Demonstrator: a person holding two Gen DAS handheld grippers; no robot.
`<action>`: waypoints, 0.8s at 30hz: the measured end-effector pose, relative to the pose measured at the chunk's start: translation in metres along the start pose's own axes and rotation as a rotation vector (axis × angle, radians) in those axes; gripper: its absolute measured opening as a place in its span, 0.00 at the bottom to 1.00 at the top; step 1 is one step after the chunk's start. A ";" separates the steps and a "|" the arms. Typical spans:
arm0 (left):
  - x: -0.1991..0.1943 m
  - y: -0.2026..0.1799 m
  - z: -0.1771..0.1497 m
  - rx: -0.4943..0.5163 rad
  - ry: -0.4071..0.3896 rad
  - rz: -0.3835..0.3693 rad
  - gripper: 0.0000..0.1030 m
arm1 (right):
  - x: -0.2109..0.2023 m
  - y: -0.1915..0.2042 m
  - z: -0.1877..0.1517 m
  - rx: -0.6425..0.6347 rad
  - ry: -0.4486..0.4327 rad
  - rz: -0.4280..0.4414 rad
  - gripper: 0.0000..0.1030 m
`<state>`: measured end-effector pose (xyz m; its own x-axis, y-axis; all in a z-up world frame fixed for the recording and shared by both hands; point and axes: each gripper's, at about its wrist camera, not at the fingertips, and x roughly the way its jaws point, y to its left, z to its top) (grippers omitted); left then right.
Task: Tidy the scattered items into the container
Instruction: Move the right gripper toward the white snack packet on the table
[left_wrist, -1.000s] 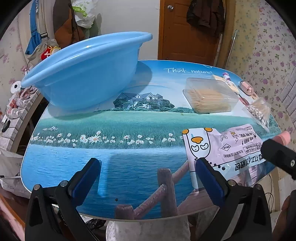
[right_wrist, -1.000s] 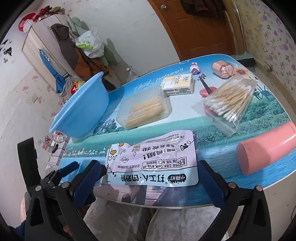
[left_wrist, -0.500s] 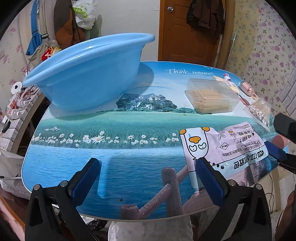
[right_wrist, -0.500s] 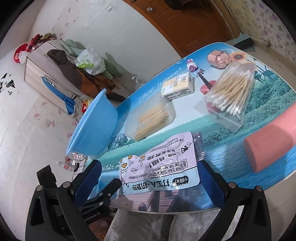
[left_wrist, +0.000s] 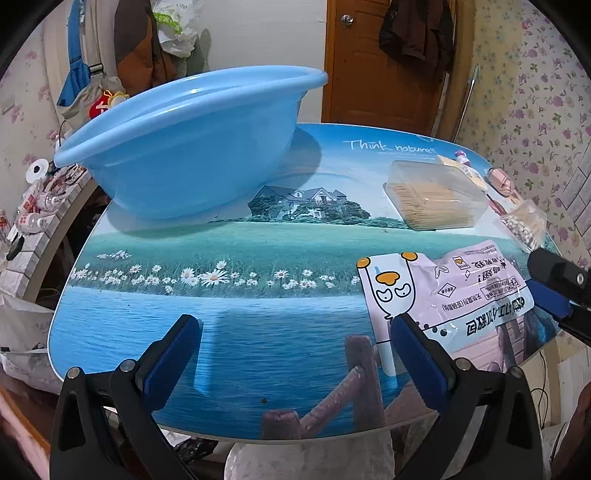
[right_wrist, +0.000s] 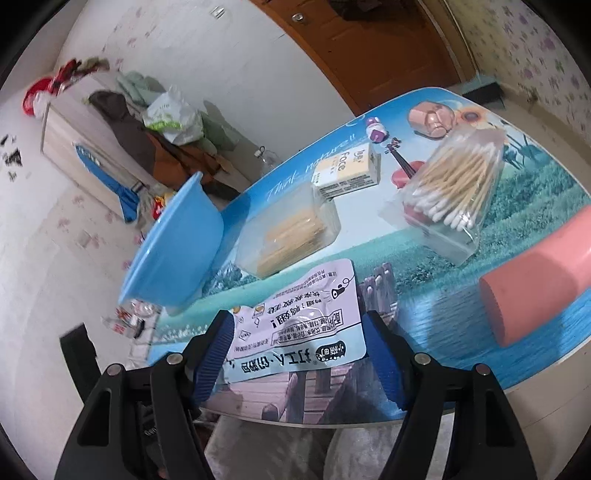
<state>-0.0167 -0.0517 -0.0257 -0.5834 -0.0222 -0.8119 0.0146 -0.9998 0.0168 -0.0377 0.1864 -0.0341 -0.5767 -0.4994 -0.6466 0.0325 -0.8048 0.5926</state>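
A blue plastic basin (left_wrist: 192, 144) stands at the table's far left; it also shows in the right wrist view (right_wrist: 173, 247). A flat pink-white printed packet (right_wrist: 306, 317) lies near the front edge, also seen in the left wrist view (left_wrist: 443, 291). My right gripper (right_wrist: 299, 354) is open, its jaws on either side of the packet's near end, not touching it. My left gripper (left_wrist: 295, 354) is open and empty over the front left of the table.
A clear box of toothpicks (right_wrist: 288, 232), a yellow face box (right_wrist: 347, 170), a bag of cotton swabs (right_wrist: 454, 192), a pink cup on its side (right_wrist: 535, 291), a small purple bottle (right_wrist: 375, 129) and a pink item (right_wrist: 430, 116) lie on the picture-printed table (left_wrist: 221, 258).
My right gripper has moved forward and down to the packet and its jaws have narrowed around the packet's near end. The left gripper has barely moved.
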 end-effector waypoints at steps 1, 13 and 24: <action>0.001 0.002 0.002 -0.007 0.010 0.000 1.00 | 0.000 0.001 -0.001 -0.003 0.001 0.007 0.72; 0.020 0.001 0.031 -0.016 0.025 0.024 1.00 | 0.003 0.001 -0.002 0.003 0.016 0.041 0.72; 0.023 -0.004 0.023 -0.004 -0.011 0.008 1.00 | 0.006 0.000 -0.002 0.038 0.042 0.101 0.64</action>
<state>-0.0492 -0.0478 -0.0307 -0.5918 -0.0305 -0.8055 0.0230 -0.9995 0.0210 -0.0394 0.1827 -0.0386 -0.5372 -0.5912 -0.6015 0.0575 -0.7372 0.6733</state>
